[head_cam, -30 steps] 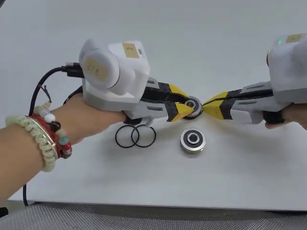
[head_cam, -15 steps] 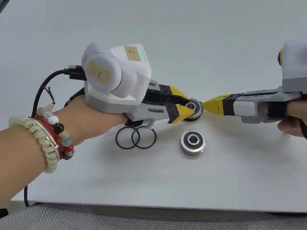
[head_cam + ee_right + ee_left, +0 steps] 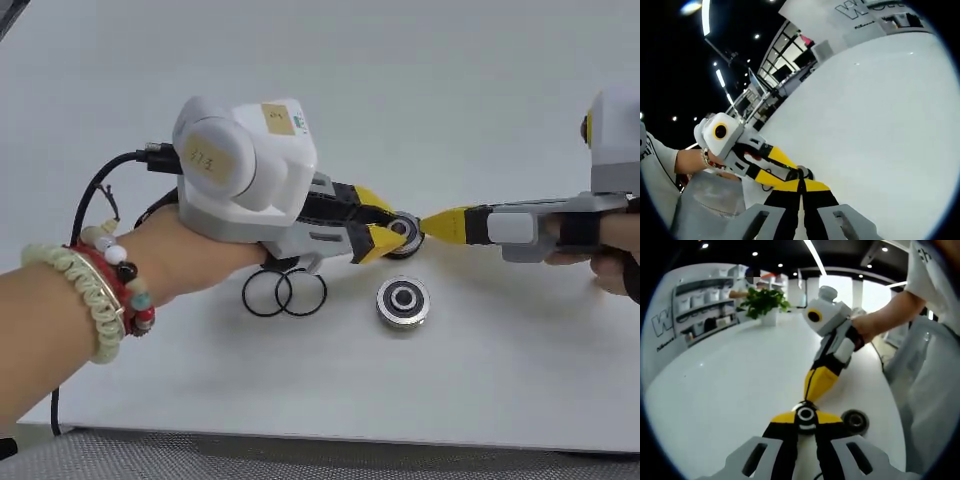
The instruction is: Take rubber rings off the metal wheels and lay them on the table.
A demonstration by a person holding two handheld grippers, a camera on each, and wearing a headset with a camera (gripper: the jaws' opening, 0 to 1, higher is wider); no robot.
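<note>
My left gripper (image 3: 385,231) is shut on a small metal wheel (image 3: 404,230) and holds it just above the white table; the same wheel (image 3: 806,415) sits between its yellow tips in the left gripper view. My right gripper (image 3: 428,226) reaches in from the right, jaws shut, with its tip against that wheel's rim (image 3: 804,173). I cannot tell whether a rubber ring is pinched there. A second wheel (image 3: 402,300) lies flat on the table just in front. Two black rubber rings (image 3: 284,292) lie overlapping under the left gripper's body.
The white table (image 3: 500,120) stretches far behind and to the right of the work. Its front edge (image 3: 330,435) runs close below the wheels. A black cable (image 3: 95,195) trails from the left gripper. The second wheel (image 3: 855,421) lies just right of my left jaws.
The right gripper's body has drawn back to the right and rolled, while its tip stays at the held wheel. The left gripper, the table wheel and the two rings have barely moved.
</note>
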